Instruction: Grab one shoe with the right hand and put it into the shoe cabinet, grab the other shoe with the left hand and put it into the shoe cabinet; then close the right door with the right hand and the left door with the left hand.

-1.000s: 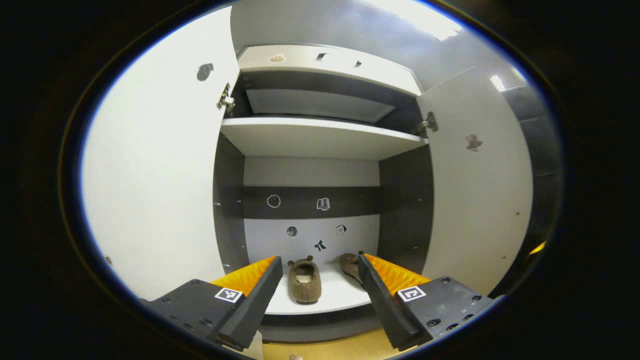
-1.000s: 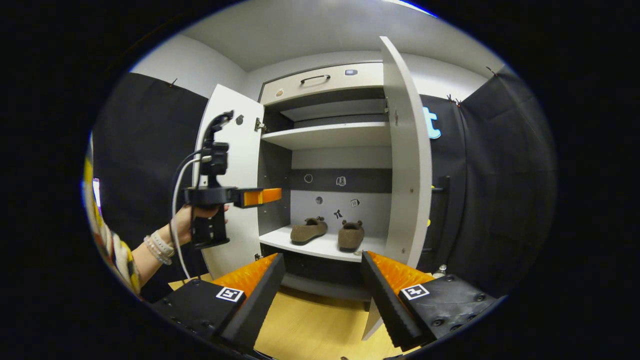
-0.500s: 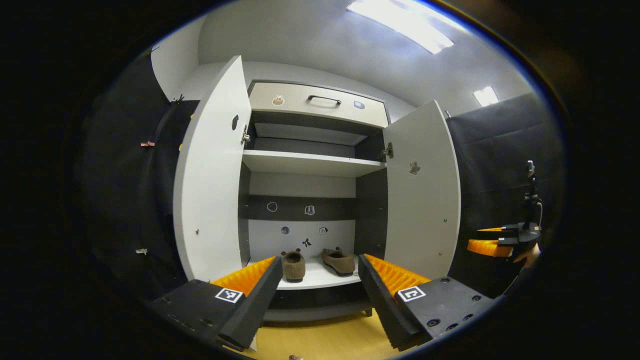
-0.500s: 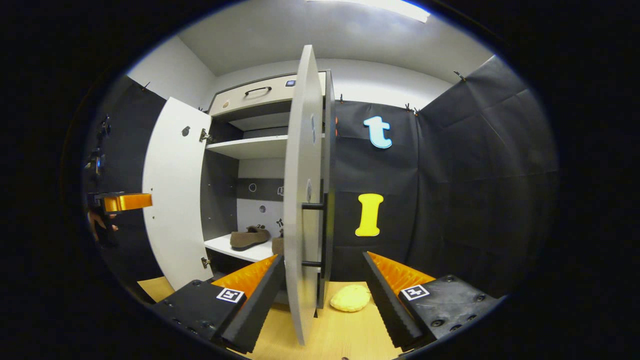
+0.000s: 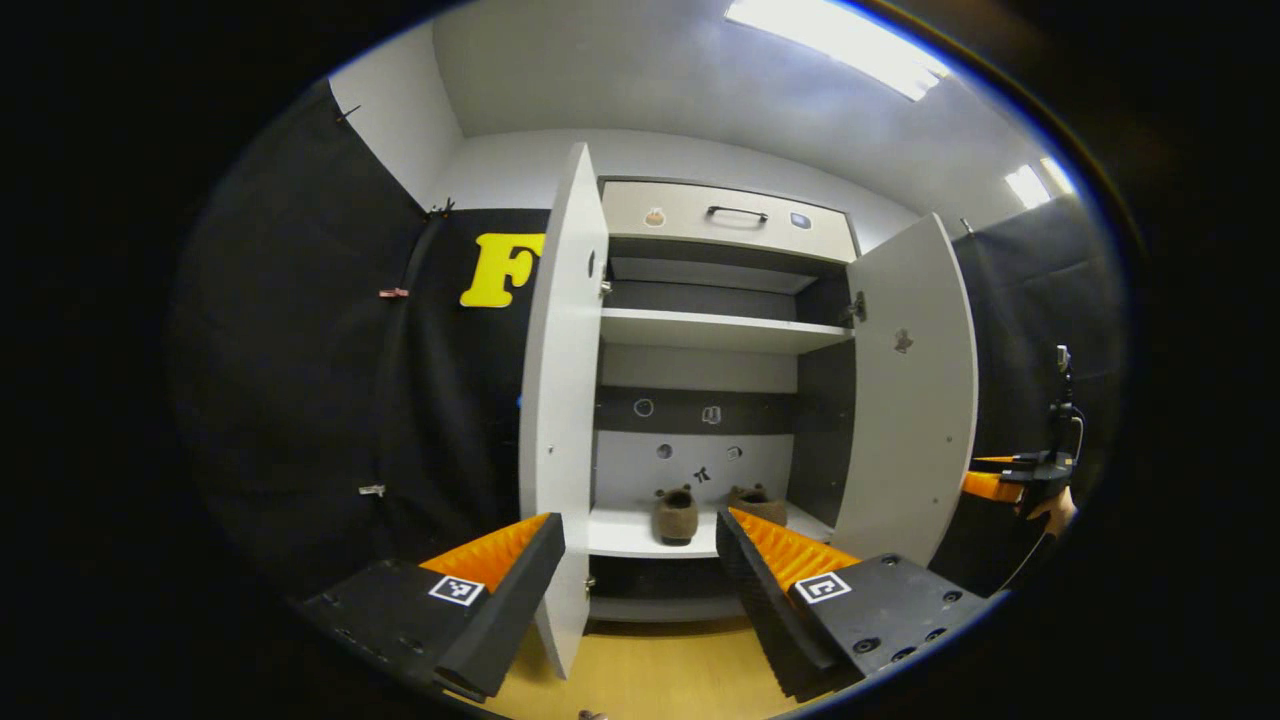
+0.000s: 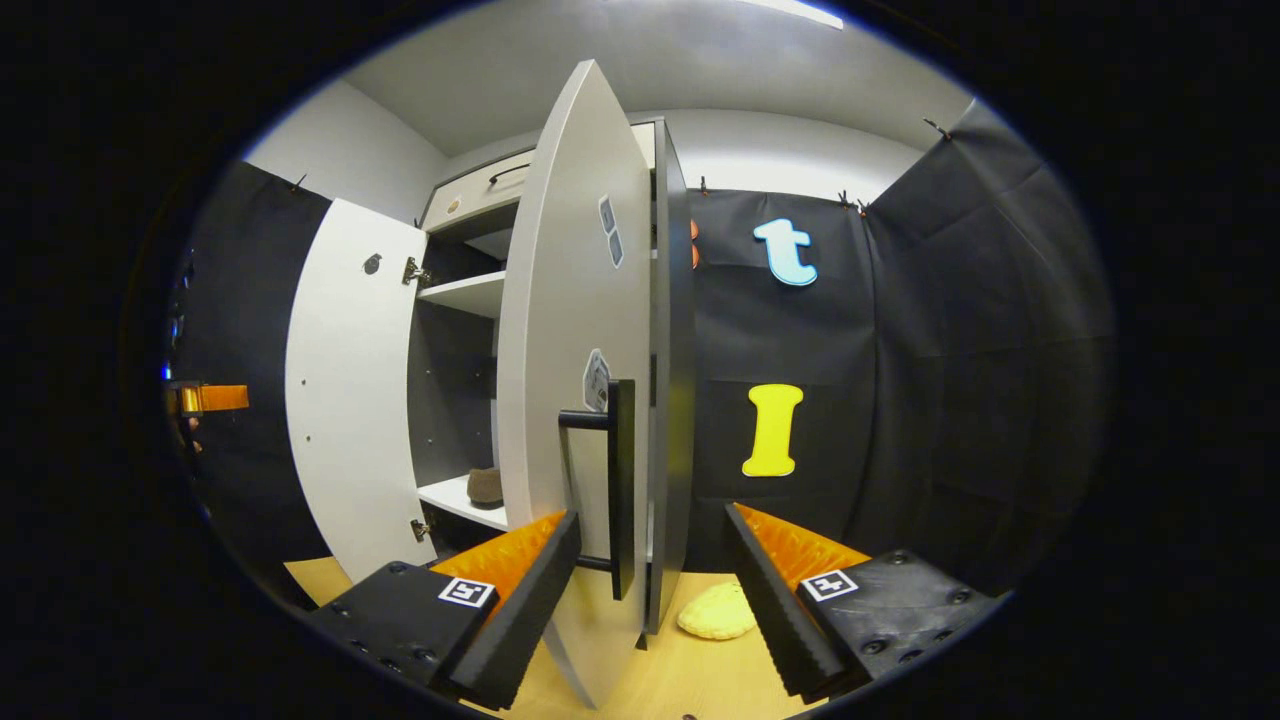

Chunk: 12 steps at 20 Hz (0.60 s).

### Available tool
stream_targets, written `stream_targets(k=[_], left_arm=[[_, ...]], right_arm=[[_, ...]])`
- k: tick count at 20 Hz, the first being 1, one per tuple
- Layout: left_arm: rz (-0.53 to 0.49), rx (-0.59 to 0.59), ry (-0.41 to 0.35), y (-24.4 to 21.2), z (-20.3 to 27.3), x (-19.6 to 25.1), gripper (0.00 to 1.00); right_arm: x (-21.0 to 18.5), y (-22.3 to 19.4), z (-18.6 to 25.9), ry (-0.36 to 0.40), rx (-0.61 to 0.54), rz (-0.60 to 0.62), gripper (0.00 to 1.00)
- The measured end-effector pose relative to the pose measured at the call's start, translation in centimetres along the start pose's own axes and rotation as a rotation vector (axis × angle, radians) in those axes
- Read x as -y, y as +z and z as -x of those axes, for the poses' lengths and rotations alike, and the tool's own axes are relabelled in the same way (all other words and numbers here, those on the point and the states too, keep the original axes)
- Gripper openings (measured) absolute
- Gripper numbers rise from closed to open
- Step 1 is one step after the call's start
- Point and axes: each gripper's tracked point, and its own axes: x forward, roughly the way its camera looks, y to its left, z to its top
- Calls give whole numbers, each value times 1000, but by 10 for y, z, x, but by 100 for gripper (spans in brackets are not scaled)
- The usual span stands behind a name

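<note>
Both shoes sit on the cabinet's bottom shelf, so closing the right door comes next. The right tool, fingers apart and holding nothing, faces the door's outer side, its handle between the fingers. Best to push flat beside the handle. The left tool, likewise apart, hangs before the left door.

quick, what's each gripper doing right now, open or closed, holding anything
Left gripper: open, holding nothing, the left door edge between its fingers.
Right gripper: open, holding nothing, facing the right door handle.
</note>
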Motion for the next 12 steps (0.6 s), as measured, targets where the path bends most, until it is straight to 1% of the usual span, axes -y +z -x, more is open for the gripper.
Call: stream_targets(k=[1,3,6,7,9,12], left_arm=[[-1,-4,18,-2,2,-6,95],[-2,-9,32,-2,3,-13,95],[-7,-26,18,-7,-2,-19,95],[-12,-32,10,-9,-5,-21,95],[-31,-46,6,-12,-4,-28,95],[-58,-57,19,-12,0,-47,95]], right_arm=[[-4,0,0,6,-1,1,95],[-16,-1,-3,28,-5,4,95],[-49,-5,-15,82,-9,-2,95],[-59,-7,-21,89,-10,9,95],[-72,-5,-33,89,-5,37,95],[-96,-9,-49,86,-7,24,95]])
